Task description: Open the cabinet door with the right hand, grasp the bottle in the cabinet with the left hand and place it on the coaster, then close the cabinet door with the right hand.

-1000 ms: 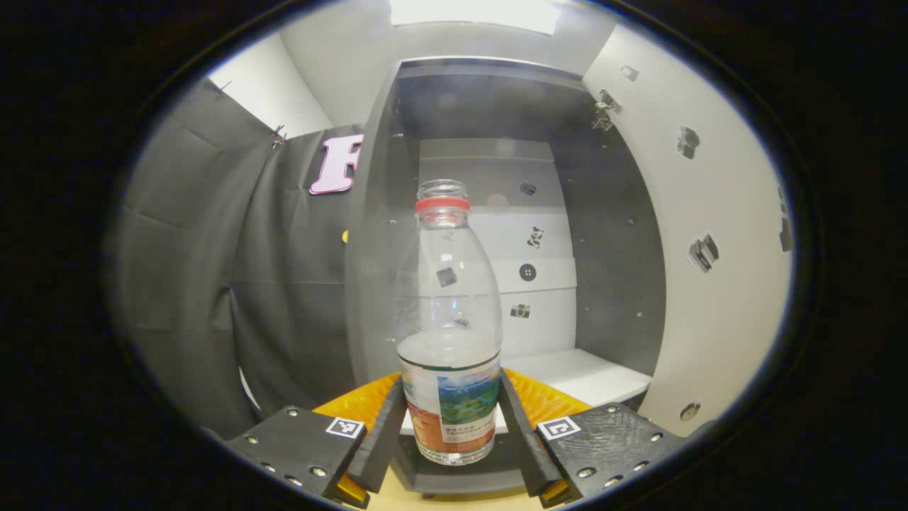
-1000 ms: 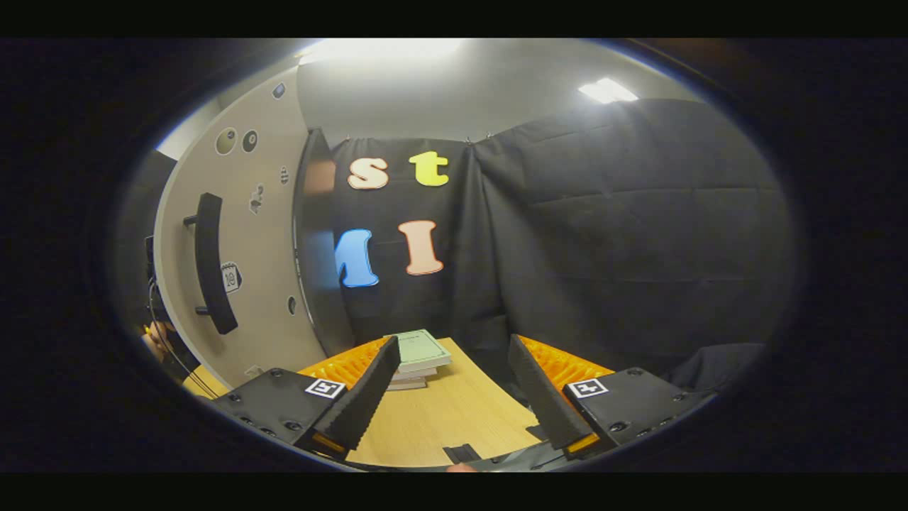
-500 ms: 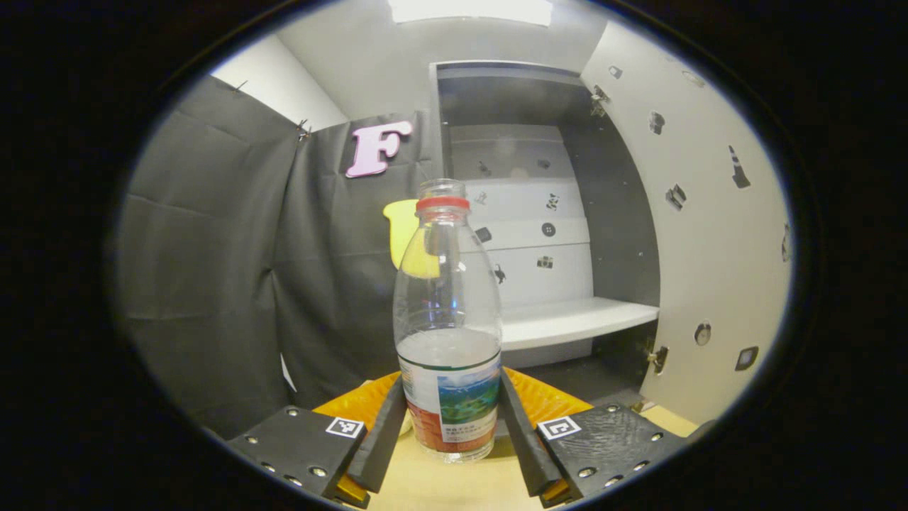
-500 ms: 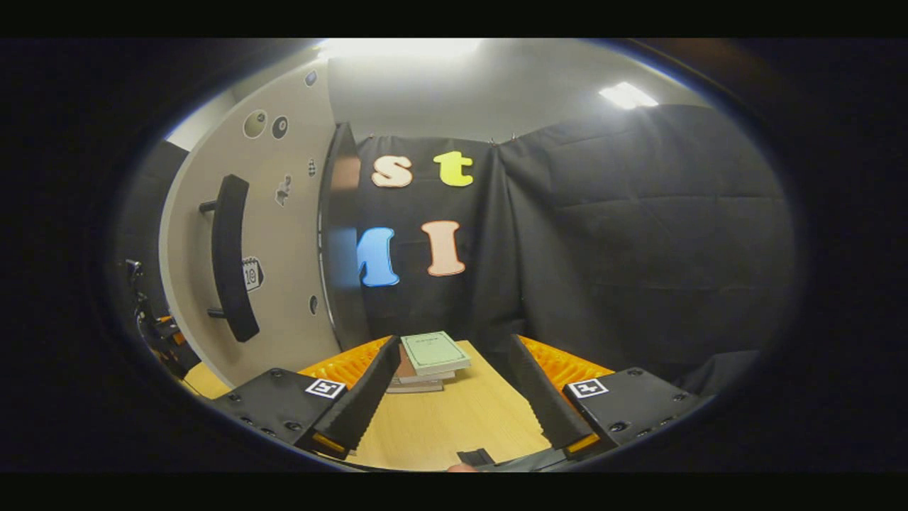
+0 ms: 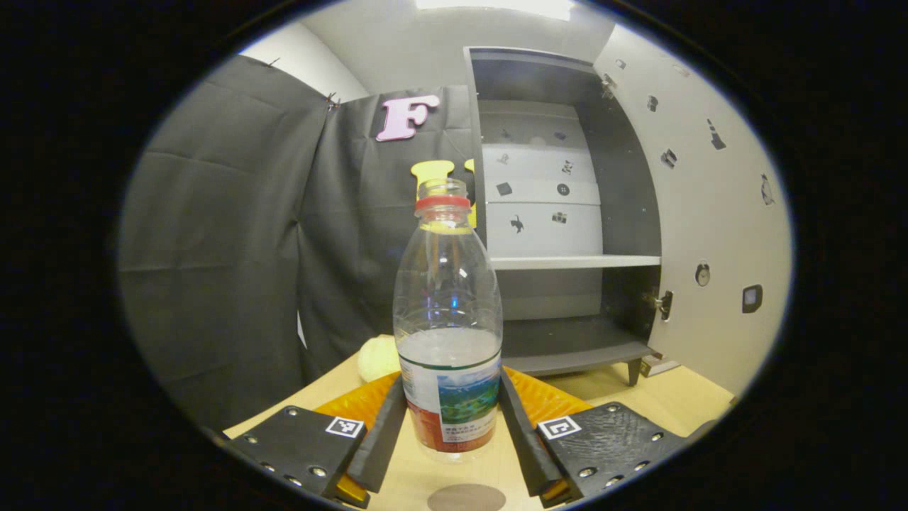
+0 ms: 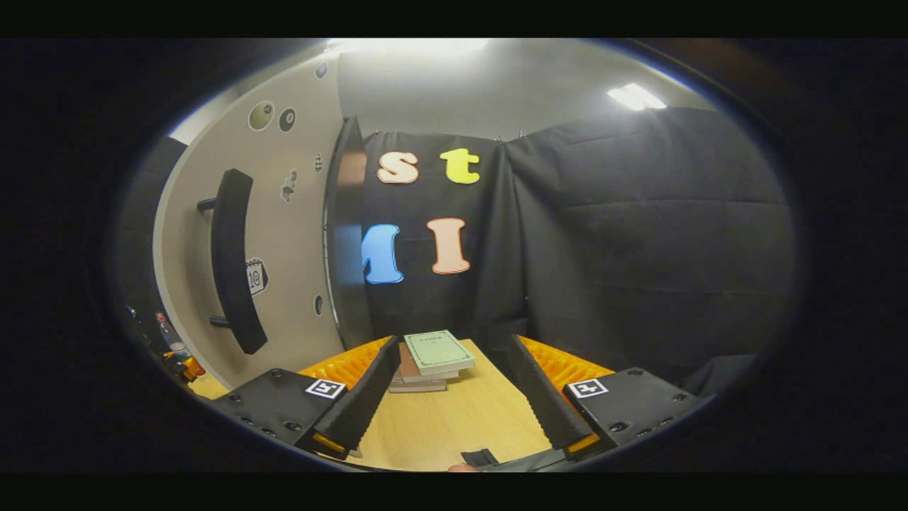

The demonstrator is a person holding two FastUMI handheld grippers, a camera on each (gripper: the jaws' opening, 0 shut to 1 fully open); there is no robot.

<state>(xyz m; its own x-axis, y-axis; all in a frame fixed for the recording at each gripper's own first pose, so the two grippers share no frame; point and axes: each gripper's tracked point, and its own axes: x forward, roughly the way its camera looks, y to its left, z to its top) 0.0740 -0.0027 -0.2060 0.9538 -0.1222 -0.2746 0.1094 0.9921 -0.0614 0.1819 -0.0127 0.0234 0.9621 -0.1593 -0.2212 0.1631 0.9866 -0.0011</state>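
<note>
The cabinet (image 5: 567, 213) is seen with its door (image 5: 709, 213) swung open, so that step is judged done. The bottle (image 5: 448, 312) is gripped low on its label by the left gripper (image 5: 449, 440), jaws clamped, above the table (image 5: 681, 401). A coaster (image 5: 466, 498) lies just below; placing and closing remain. The right gripper (image 6: 447, 408) waits with jaws spread near the door handle (image 6: 234, 262). Label text cannot be read.

The coaster (image 5: 466, 497) is cut by the lower edge; the books (image 6: 425, 358) sit partly hidden.
</note>
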